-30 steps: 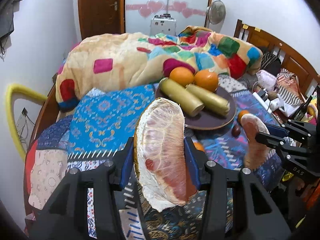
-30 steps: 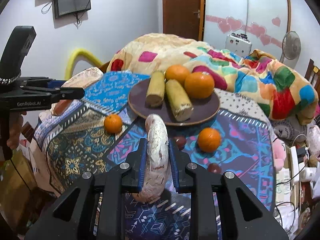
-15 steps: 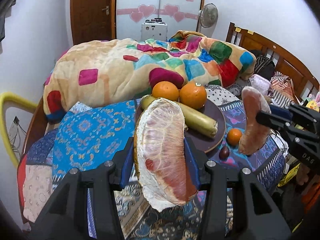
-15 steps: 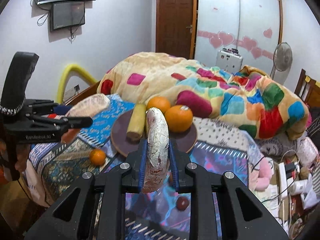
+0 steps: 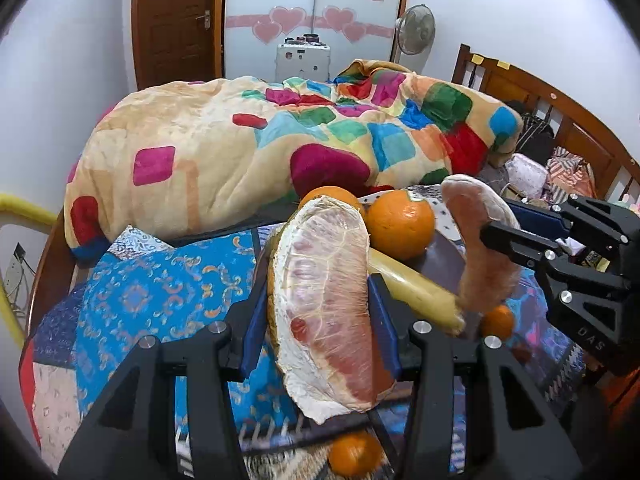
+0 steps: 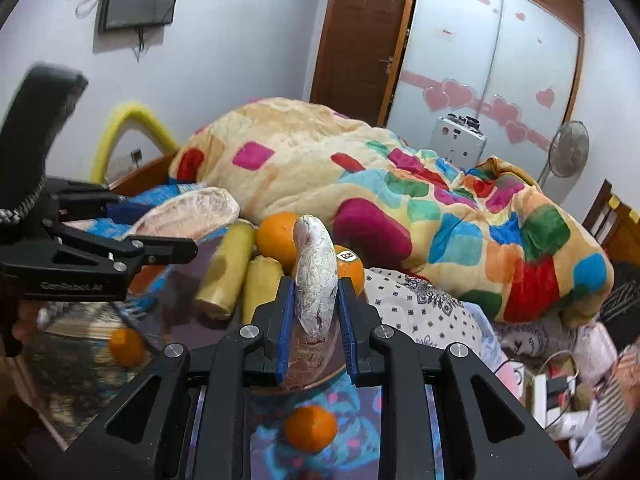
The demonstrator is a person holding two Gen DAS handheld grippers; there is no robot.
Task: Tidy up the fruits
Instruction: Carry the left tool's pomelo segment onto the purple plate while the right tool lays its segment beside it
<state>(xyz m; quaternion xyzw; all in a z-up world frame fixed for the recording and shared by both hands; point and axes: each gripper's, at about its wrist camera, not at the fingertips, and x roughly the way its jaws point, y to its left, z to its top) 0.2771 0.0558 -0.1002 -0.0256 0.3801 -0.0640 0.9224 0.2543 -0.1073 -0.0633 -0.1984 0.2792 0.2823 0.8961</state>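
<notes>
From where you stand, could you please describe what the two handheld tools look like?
Both are matte black frames with triangular cut-outs and round silver bolt heads. Each tool's fingers carry blue ribbed pads. The left tool bears grey lettering on its side that I cannot read with certainty, and has a black upright handle wrapped with a braided cord. The right tool shows the letters DAS on its body.

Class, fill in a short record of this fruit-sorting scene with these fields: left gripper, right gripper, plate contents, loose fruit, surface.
left gripper: left gripper shut on a wide pomelo wedge, pink flesh facing the camera
right gripper: right gripper shut on a thin pomelo slice, held edge-on
plate contents: brown plate holds two oranges and two yellow-green stalk pieces
loose fruit: small tangerines on the cloth beside the plate
surface: patterned bedspread, with a colourful patchwork blanket behind
</notes>
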